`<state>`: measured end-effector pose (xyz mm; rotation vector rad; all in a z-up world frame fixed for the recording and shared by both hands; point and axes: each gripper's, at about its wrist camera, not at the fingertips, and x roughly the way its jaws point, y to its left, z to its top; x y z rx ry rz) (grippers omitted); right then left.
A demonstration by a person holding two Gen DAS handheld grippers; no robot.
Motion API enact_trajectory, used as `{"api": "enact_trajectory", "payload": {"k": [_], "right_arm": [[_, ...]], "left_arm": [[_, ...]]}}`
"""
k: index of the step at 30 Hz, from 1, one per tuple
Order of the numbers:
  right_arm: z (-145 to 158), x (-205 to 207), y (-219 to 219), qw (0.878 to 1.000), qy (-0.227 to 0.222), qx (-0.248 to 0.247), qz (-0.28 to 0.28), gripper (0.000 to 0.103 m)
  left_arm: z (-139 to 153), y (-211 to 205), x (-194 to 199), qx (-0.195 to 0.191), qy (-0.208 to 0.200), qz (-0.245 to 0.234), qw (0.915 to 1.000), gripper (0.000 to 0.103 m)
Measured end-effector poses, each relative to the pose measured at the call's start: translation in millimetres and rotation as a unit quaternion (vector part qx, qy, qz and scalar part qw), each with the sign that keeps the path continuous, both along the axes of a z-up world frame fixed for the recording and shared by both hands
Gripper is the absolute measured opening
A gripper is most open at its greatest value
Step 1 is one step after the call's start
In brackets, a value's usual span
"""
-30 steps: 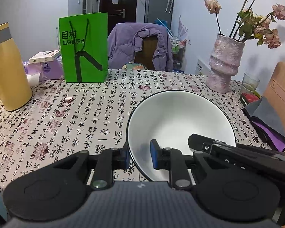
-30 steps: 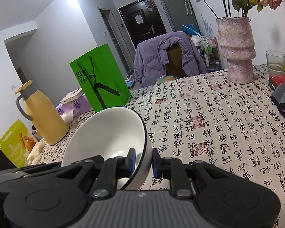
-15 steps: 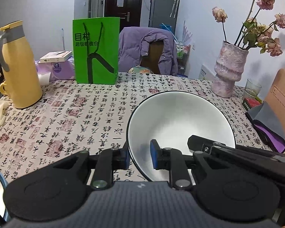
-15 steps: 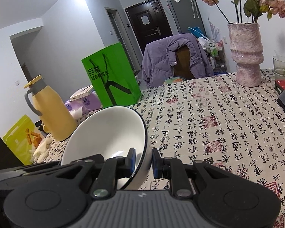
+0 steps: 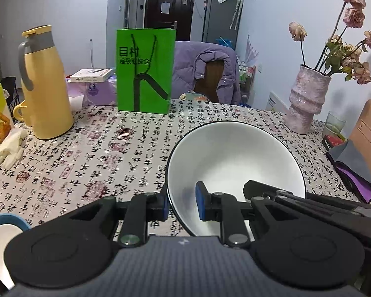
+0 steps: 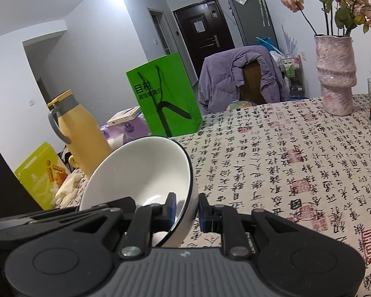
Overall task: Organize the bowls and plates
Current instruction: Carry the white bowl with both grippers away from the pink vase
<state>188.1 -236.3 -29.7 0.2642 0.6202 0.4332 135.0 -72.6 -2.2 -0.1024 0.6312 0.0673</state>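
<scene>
While both grippers, left gripper (image 5: 181, 204) and right gripper (image 6: 186, 209), pinch the white bowl (image 5: 232, 165) by its rim, the green bag (image 5: 144, 70) behind it reads "目村".

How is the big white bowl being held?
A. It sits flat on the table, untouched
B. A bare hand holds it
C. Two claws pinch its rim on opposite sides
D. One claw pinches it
C: the left claw and the right claw each pinch the white bowl by its rim, on opposite sides.
</scene>
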Motion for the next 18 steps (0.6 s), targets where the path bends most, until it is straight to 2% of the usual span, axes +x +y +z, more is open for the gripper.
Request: {"api": "enact_trajectory", "payload": {"k": [18], "right_arm": [[1.5,-20.4,41.7,1.0,-0.006,0.003,0.014,0.018]], "left_arm": [[-1.0,40.6,-23.6,0.0,-0.003,0.012,0.9999,0.02]]}}
